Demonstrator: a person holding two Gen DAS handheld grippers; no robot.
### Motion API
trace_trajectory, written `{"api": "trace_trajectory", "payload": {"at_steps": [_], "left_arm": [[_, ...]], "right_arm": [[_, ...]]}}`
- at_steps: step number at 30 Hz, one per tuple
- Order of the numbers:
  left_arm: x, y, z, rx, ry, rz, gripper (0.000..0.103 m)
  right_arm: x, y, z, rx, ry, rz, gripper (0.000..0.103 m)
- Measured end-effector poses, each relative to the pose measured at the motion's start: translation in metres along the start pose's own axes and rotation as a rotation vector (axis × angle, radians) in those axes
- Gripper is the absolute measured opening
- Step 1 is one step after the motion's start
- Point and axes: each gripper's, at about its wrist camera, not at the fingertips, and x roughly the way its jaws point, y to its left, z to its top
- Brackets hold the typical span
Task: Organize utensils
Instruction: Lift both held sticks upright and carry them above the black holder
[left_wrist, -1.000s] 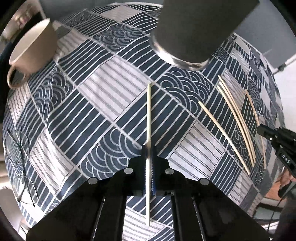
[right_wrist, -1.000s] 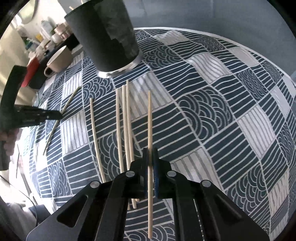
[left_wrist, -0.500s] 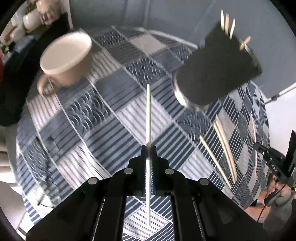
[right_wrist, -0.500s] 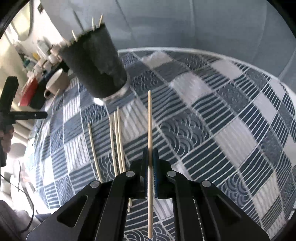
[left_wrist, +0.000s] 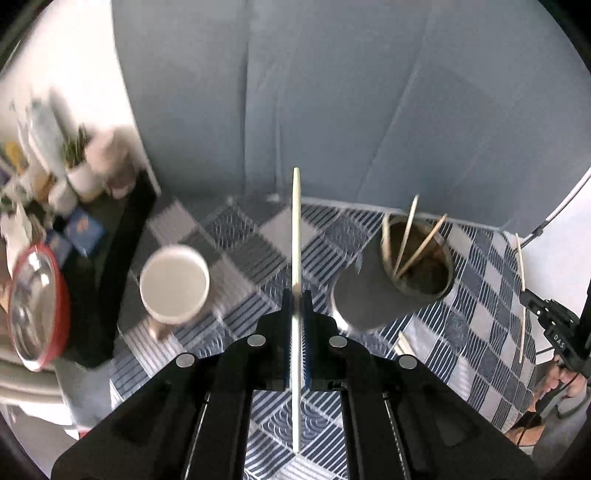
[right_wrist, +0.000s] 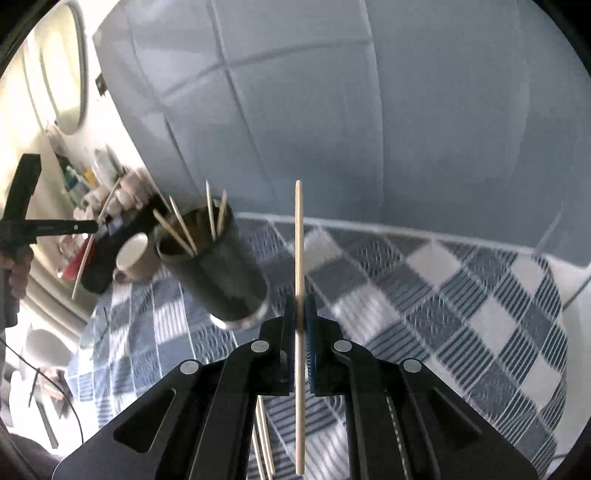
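Observation:
My left gripper (left_wrist: 296, 295) is shut on a pale wooden chopstick (left_wrist: 296, 236) and holds it well above the table, to the left of the dark cylindrical holder (left_wrist: 402, 280). The holder has several chopsticks in it. My right gripper (right_wrist: 300, 302) is shut on another chopstick (right_wrist: 299, 240), lifted to the right of the same holder (right_wrist: 218, 273). The left gripper (right_wrist: 92, 226) with its chopstick also shows at the left of the right wrist view. The right gripper (left_wrist: 526, 295) shows at the right edge of the left wrist view. A few chopsticks (right_wrist: 264, 435) lie on the cloth under my right gripper.
A beige mug (left_wrist: 173, 286) stands left of the holder on the blue and white patterned tablecloth (right_wrist: 461, 295). A grey backdrop (left_wrist: 332, 92) rises behind the table. A black shelf with bottles, plants and a red-rimmed bowl (left_wrist: 33, 306) stands off the table's left side.
Both grippers have risen and tilted up with their chopsticks, from low over the cloth to high above it. The holder's open top and the backdrop now show.

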Motion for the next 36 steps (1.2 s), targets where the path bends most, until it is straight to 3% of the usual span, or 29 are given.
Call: {"api": "trace_trajectory", "payload": {"at_steps": [6, 15, 22, 29, 36], "left_arm": [[-0.021, -0.014, 0.036, 0.018, -0.070, -0.028, 0.005], [-0.033, -0.055, 0.070, 0.052, -0.141, -0.139, 0.005], [-0.022, -0.076, 0.079, 0.031, -0.167, -0.205, 0.005], [-0.003, -0.078, 0.080, -0.002, -0.244, -0.253, 0.005], [0.021, -0.074, 0.071, -0.002, -0.337, -0.307, 0.005]], "right_arm": [[-0.010, 0.015, 0.041, -0.041, -0.071, 0.002, 0.005], [-0.008, 0.041, 0.090, -0.090, -0.140, 0.034, 0.005], [-0.005, 0.065, 0.123, -0.076, -0.227, 0.098, 0.005], [-0.004, 0.085, 0.143, -0.074, -0.374, 0.182, 0.005], [0.037, 0.087, 0.147, -0.051, -0.370, 0.261, 0.005]]}}
